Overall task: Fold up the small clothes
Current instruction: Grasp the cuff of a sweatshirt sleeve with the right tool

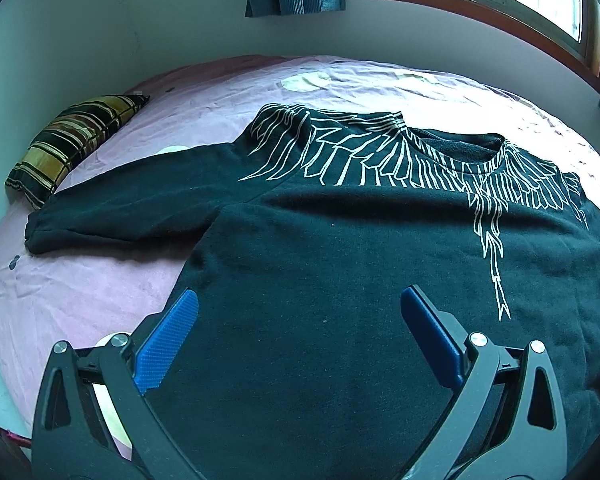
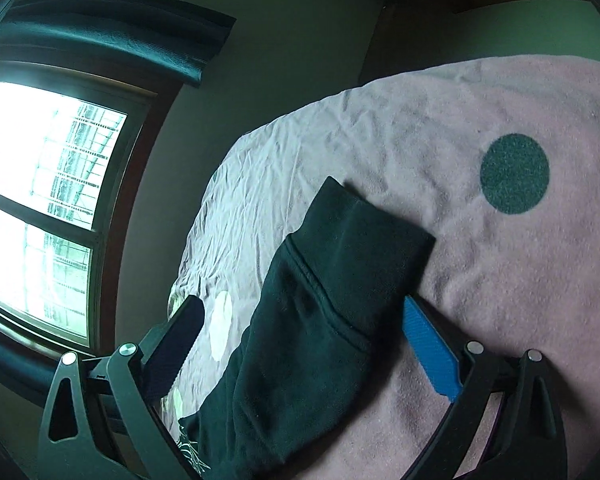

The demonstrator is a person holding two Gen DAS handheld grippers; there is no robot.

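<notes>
Lying flat across the middle of the frame on the pink bed (image 1: 100, 292) — black sweatshirt (image 1: 340, 260), front up, ready for folding. Hovering released low in frame, left hand-held gripper (image 1: 300, 320), grasping nothing. Straddling the sleeve cuff (image 2: 364, 240) at centre — right hand-held gripper (image 2: 300, 344), likewise spread, seemingly lining up a pinch.

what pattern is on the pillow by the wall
Plaid stripes in yellow, dark and reddish tones on the pillow; the left wrist view shows it best.

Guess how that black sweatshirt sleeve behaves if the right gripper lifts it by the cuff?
Likely floppy: the sleeve lies limp and creased on the pink bedsheet. Its fleecy cloth probably grips the open right gripper rather than slipping.
</notes>
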